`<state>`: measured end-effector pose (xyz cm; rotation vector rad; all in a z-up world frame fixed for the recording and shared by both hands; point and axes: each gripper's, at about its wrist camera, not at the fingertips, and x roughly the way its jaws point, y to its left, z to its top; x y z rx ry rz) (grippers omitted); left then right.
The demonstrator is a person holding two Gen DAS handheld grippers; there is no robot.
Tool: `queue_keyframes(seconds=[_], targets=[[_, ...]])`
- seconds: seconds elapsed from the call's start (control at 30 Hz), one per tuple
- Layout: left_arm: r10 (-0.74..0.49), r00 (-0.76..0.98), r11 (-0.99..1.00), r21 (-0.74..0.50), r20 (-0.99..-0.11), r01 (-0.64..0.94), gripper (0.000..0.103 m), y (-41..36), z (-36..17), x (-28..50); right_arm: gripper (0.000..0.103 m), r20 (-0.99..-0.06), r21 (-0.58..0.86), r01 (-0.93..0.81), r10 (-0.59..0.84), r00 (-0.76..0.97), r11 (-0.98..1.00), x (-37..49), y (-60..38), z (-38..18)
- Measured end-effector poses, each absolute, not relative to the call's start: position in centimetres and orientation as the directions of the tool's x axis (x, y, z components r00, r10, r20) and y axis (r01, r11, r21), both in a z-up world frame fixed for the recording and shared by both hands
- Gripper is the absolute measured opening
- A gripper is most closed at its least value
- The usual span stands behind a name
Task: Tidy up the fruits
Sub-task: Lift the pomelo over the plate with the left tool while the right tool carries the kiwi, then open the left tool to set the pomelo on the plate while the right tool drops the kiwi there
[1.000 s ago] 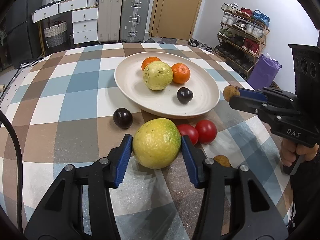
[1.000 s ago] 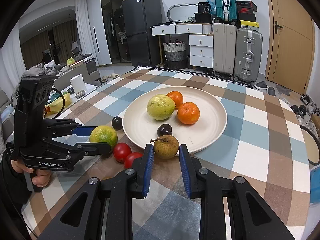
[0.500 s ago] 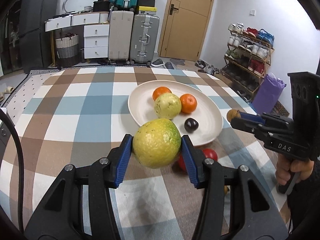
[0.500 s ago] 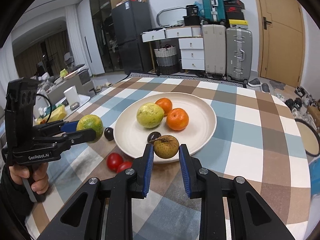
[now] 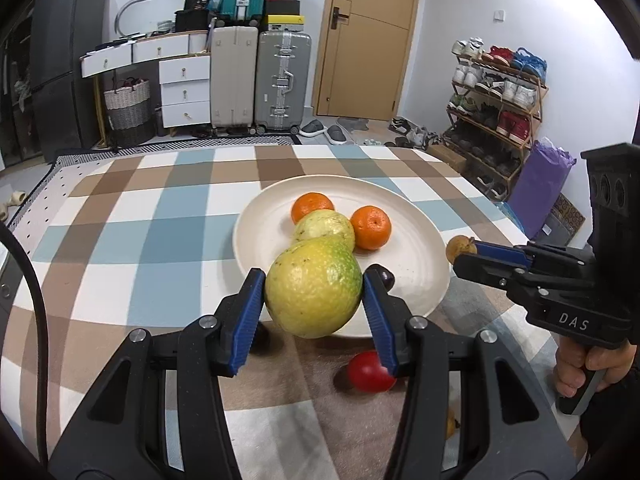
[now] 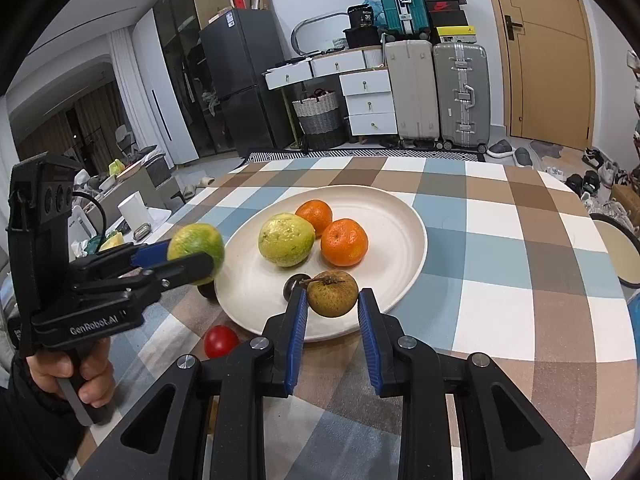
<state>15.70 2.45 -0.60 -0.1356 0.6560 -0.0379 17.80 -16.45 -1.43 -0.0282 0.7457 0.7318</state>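
Yellow-green round citrus fruit [image 5: 313, 287] is clamped between the blue pads of the left tool [image 5: 314, 302], lifted clear of the checked tabletop [image 5: 120, 240] and overlapping the near rim of the cream round plate [image 5: 424, 240]. Small brown russet pear with stem [image 6: 332, 293] is clamped in the right tool [image 6: 333, 322], held over the plate's near edge.

Count on the plate: two oranges [image 6: 344, 242], one pale yellow-green guava [image 6: 286, 239], one dark purple plum [image 6: 293, 286], the last just ahead of the right tool's left pad. The plate's far and right portions are bare.

Count on the tabletop: one red tomato [image 6: 220, 341] showing below and left of the right tool; one dark fruit [image 6: 207, 290] against the plate's left rim, partly hidden. A further brownish item [image 5: 452, 424] beneath the left tool's right arm cannot be identified.

Beyond the plate the tabletop lies open to its far edge.
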Motion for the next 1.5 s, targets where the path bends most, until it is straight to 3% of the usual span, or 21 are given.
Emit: queue_keyframes(seconds=[0.83,1.37,1.43,1.5], targets=[[-0.089,0.775,0.992,-0.124,-0.626,0.014,0.047,1.6,-2.1,18.1,0.028,-0.666,0.245,-0.575,0.567,0.485,0.78,19.1,-15.9,-2.9],[-0.082,0.789,0.992,-0.125,-0.609,0.007,0.048,1.9,-1.8,17.3,0.05,-0.641,0.205,-0.572,0.551,0.535,0.794,18.2,-16.4,-2.3],[-0.079,0.785,0.992,-0.126,-0.614,0.001,0.051,2.1,-1.8,17.0,0.055,-0.637,0.207,-0.572,0.553,0.537,0.794,18.2,-16.5,-2.3],[-0.063,0.782,0.993,-0.118,-0.62,-0.014,0.061,2.4,-1.8,16.6,0.073,-0.63,0.21,-0.57,0.556,0.542,0.795,18.1,-16.6,-2.2]])
